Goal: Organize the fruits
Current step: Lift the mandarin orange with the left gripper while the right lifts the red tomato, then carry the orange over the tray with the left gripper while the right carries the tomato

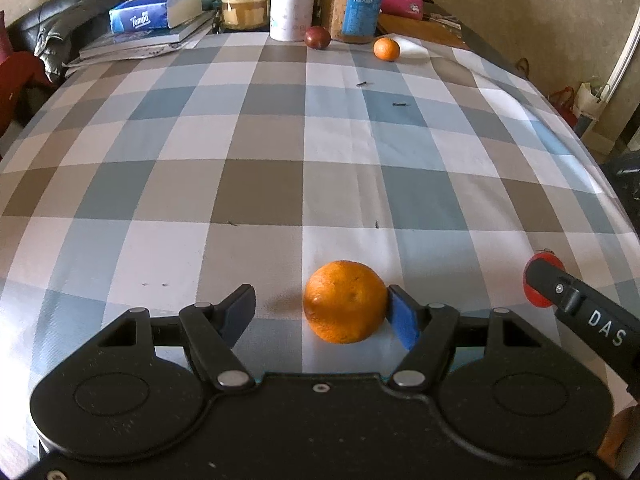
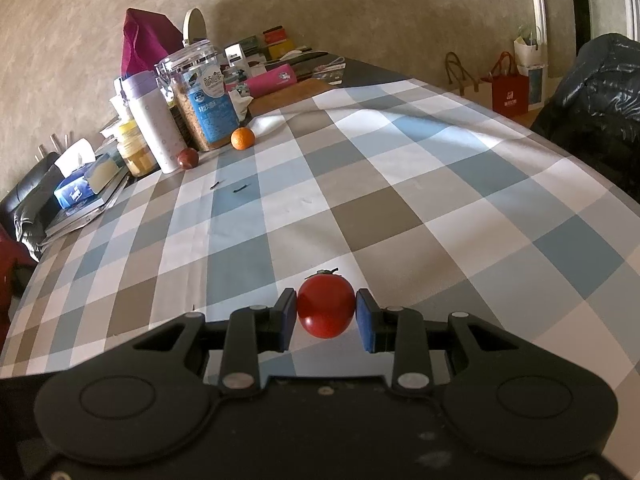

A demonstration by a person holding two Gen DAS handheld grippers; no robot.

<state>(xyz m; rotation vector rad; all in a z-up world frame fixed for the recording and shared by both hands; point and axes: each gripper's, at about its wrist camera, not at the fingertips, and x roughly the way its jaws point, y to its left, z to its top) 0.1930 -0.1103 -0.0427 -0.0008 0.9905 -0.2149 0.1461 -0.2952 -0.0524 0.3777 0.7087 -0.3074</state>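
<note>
A matt checked cloth [image 1: 240, 140] covers the surface, the orange [image 1: 344, 302] has dimpled rough peel, the tomato [image 2: 326, 306] is smooth and glossy, and at 12 o'clock stands a clear plastic jar [image 2: 200, 96].

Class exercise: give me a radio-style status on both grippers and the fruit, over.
Left gripper open around near orange, right pad touching. Right gripper bracketing tomato, grip unconfirmed. Far orange, dark red fruit waiting. Path unobstructed.

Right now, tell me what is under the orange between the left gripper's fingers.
The orange rests on the checked tablecloth, on a white square, with its shadow falling to its left. The left gripper brackets it, open. The contact patch beneath the fruit is covered by the orange itself.
</note>
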